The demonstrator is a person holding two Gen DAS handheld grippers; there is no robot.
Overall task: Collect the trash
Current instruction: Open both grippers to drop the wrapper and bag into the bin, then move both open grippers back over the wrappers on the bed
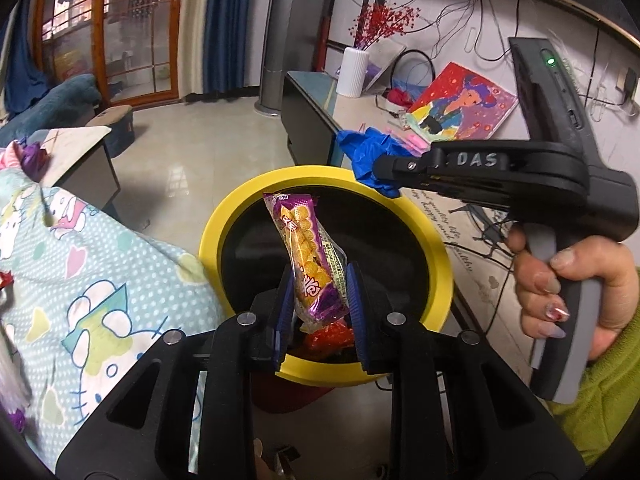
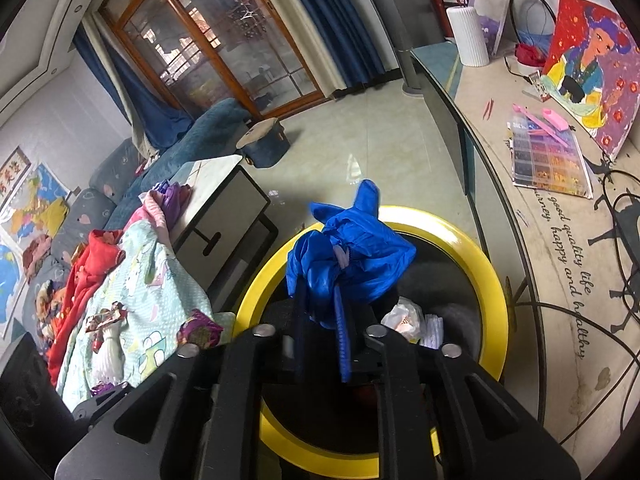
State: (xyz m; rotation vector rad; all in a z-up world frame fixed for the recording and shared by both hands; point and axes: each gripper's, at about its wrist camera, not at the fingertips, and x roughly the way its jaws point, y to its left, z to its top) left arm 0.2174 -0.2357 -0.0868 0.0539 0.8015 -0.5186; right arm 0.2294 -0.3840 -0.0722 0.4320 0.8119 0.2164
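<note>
We see both grippers poised over a round bin with a glossy yellow plastic rim (image 1: 442, 264) and a dark interior. The left gripper (image 1: 320, 304) has its ribbed blue fingers (image 1: 354, 300) parted a little, with a crinkly purple-and-orange foil snack packet (image 1: 310, 264) standing upright between them; the right pad seems to touch the packet, but we cannot tell whether the left one does, so the grip looks loose at best. Below it, inside the bin, lies a shiny red wrapper (image 1: 330, 336). The right gripper (image 2: 320, 336), held by a hand (image 1: 576, 292) in a fuzzy green sleeve, carries a crumpled blue plastic bag (image 2: 352, 256) in narrowly parted fingers above the bin's far rim. White crumpled paper (image 2: 404, 316) rests inside. A dotted cartoon-print quilt (image 1: 100, 280) lies beside the bin's left edge.
</note>
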